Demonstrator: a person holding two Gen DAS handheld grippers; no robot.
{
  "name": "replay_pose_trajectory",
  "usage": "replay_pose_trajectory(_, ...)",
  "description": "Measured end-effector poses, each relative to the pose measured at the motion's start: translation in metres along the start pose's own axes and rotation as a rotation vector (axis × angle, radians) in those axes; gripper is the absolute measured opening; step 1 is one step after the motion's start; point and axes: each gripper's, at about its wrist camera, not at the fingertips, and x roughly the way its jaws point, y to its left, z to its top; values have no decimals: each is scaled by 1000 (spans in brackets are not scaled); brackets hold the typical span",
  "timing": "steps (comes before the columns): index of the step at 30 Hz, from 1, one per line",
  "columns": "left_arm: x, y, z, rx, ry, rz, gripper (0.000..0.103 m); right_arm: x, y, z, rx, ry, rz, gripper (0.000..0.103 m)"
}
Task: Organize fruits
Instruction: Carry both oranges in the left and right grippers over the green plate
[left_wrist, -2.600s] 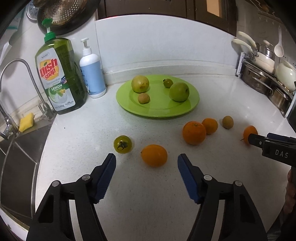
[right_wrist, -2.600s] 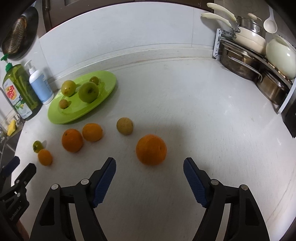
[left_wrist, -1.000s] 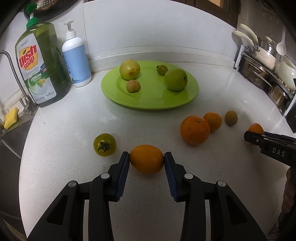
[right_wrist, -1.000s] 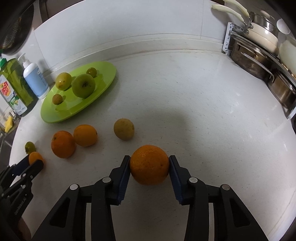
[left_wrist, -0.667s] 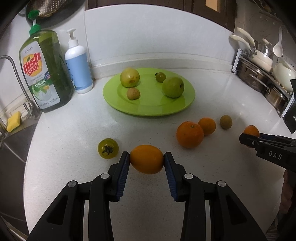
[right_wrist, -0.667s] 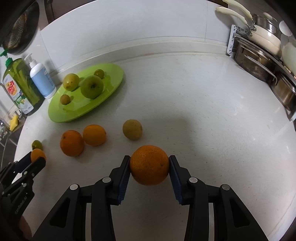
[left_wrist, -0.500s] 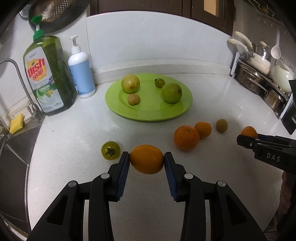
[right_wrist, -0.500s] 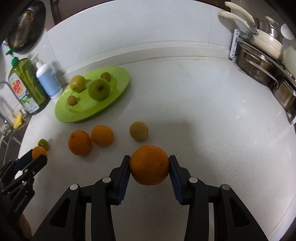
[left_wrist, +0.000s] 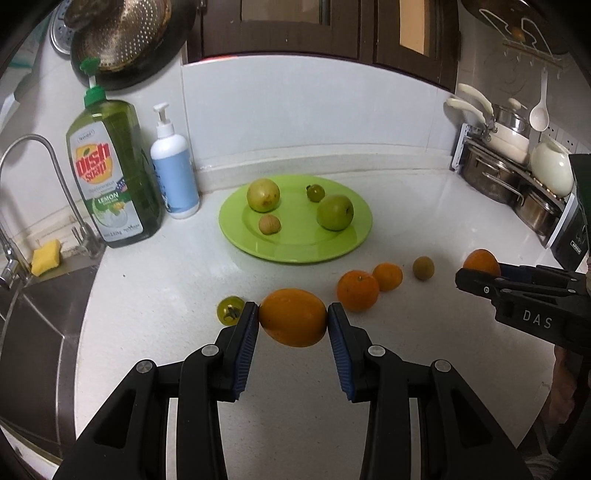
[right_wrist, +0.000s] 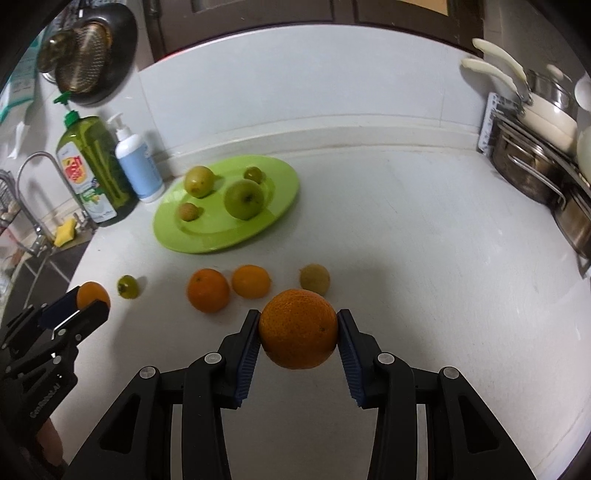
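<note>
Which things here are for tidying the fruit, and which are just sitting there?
For the job:
- left gripper, shut on the smooth orange
- right gripper, shut on the bumpy orange
- green plate holding four greenish fruits
- loose fruit on the counter

Just sitting there:
- dish soap bottle
- pump bottle
- yellow sponge
- pots

Your left tongs (left_wrist: 293, 325): matte black plastic arms with triangular cut-outs, silver round screws at the joints, ribbed blue pads (left_wrist: 246, 350) on the inner faces. Your right tongs (right_wrist: 298, 334): same build, white "DAS" lettering on the side. Bare skin shows behind each.
</note>
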Motion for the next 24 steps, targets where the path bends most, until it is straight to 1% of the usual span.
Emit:
replay_pose_trajectory(9,-15,4,20,13,-56,2,38,-9,17,27,-62,-64,67,42)
replay_pose_trajectory(15,-15,9,34,16,-68,-11,38,-3,27,48,-81,-79,107,42)
replay_pose_trajectory(24,-10,13,62,42,-107,-16,38,6,37,85,-114,-110,131,42)
